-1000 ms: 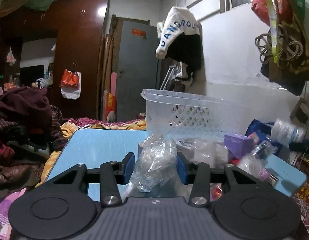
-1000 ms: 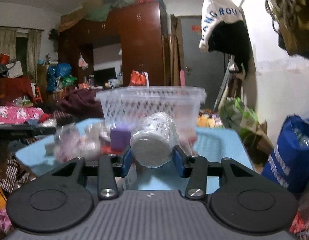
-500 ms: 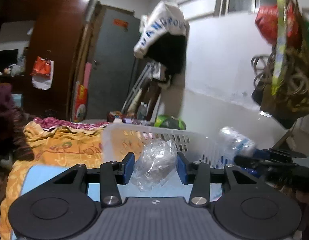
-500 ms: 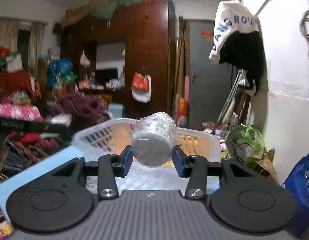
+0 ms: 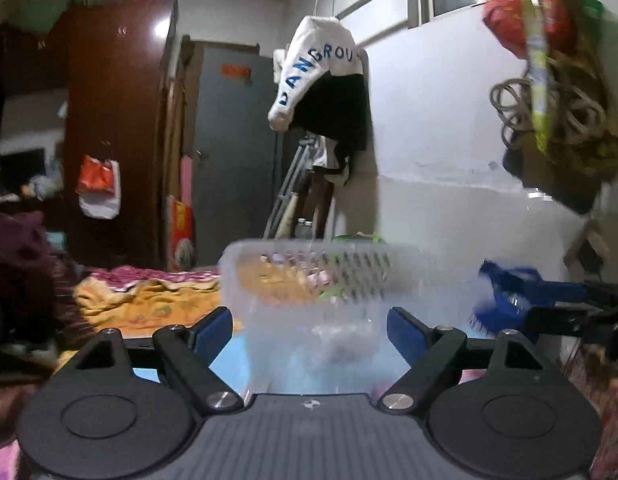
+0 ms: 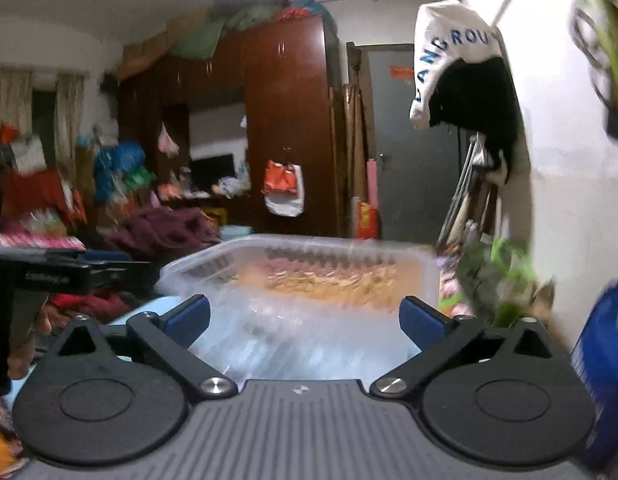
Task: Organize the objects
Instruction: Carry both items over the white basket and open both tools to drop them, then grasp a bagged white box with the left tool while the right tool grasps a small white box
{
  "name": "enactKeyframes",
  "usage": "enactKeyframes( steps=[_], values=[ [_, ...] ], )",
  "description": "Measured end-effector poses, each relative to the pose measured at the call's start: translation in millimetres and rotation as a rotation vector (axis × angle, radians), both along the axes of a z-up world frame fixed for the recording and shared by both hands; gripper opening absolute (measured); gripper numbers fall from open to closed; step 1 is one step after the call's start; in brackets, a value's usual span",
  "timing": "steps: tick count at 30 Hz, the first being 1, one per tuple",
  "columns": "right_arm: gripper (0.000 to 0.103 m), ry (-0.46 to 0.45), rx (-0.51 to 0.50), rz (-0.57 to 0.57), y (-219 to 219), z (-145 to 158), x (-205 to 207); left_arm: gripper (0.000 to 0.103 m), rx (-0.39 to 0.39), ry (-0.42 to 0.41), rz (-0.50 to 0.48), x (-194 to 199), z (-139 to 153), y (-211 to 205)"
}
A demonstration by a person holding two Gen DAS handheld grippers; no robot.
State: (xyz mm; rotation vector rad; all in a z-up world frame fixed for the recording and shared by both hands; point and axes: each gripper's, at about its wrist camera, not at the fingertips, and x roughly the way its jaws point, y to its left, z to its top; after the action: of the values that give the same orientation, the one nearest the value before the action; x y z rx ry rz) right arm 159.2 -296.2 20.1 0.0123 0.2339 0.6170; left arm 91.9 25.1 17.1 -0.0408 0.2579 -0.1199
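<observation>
A clear plastic basket with a slotted wall stands on the blue table; it also shows in the right wrist view. My left gripper is open and empty just in front of the basket. A blurred pale bundle lies low inside the basket. My right gripper is open and empty over the basket's near rim. The right gripper also shows at the right of the left wrist view. The left gripper shows at the left of the right wrist view.
A dark wardrobe and a grey door stand behind. A white and black garment hangs on the wall. Bags and coiled cords hang at the right. A blue bag sits at the right; orange bedding lies left.
My left gripper opened and let go of the crumpled clear plastic bag. My right gripper opened and let go of the wrapped white roll. Both items are out of the jaws now.
</observation>
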Motion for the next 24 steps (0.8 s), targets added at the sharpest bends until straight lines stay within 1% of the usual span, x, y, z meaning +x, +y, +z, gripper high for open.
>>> enactKeyframes(
  steps=[1, 3, 4, 6, 8, 11, 13, 14, 15, 16, 17, 18, 19, 21, 24],
  values=[
    [0.103, 0.009, 0.018, -0.002, -7.4, -13.8, -13.7, 0.087, 0.020, -0.015, 0.011, -20.0, -10.0, 1.4],
    [0.103, 0.016, 0.053, -0.049, -17.5, -38.0, -35.6, 0.087, 0.035, -0.018, 0.050, -48.5, -27.9, 5.1],
    [0.103, 0.022, 0.062, -0.061, -22.5, -52.5, -47.9, 0.087, 0.031, -0.012, 0.072, -59.6, -36.3, 9.5],
    [0.103, 0.050, 0.063, -0.041, -28.7, -69.9, -60.9, 0.087, 0.005, 0.018, 0.087, -73.8, -47.7, 19.7],
    [0.098, 0.073, 0.040, -0.001, -31.5, -79.1, -70.9, 0.087, -0.026, 0.057, 0.101, -75.7, -57.6, 31.9],
    [0.093, 0.085, 0.007, 0.064, -25.6, -77.8, -75.5, 0.087, -0.040, 0.093, 0.129, -72.8, -67.5, 40.7],
    [0.083, 0.086, -0.033, 0.091, -14.9, -77.1, -77.3, 0.087, -0.022, 0.111, 0.112, -68.9, -72.4, 39.1],
    [0.080, 0.088, -0.059, 0.098, -9.3, -80.0, -76.4, 0.087, -0.004, 0.122, 0.110, -66.3, -75.1, 37.0],
    [0.071, 0.096, -0.085, 0.104, -3.4, -83.3, -73.7, 0.087, 0.019, 0.135, 0.115, -63.6, -78.3, 34.7],
    [0.059, 0.107, -0.100, 0.109, 0.5, -86.6, -70.9, 0.087, 0.038, 0.143, 0.129, -63.8, -82.6, 36.1],
    [0.052, 0.118, -0.107, 0.110, 1.5, -89.8, -69.3, 0.087, 0.044, 0.148, 0.141, -62.7, -84.5, 37.8],
    [0.037, 0.129, -0.113, 0.106, 0.9, -90.6, -66.6, 0.087, 0.042, 0.153, 0.150, -62.8, -87.6, 41.0],
    [0.030, 0.135, -0.120, 0.095, -1.4, -91.1, -64.4, 0.087, 0.032, 0.155, 0.158, -62.9, -88.6, 45.3],
    [0.028, 0.140, -0.120, 0.079, -10.1, -91.2, -65.4, 0.087, 0.020, 0.157, 0.178, -63.1, -88.9, 53.4],
    [0.027, 0.135, -0.126, 0.021, -22.3, -91.1, -64.9, 0.087, 0.024, 0.157, 0.235, -62.9, -89.7, 61.6]
  ],
)
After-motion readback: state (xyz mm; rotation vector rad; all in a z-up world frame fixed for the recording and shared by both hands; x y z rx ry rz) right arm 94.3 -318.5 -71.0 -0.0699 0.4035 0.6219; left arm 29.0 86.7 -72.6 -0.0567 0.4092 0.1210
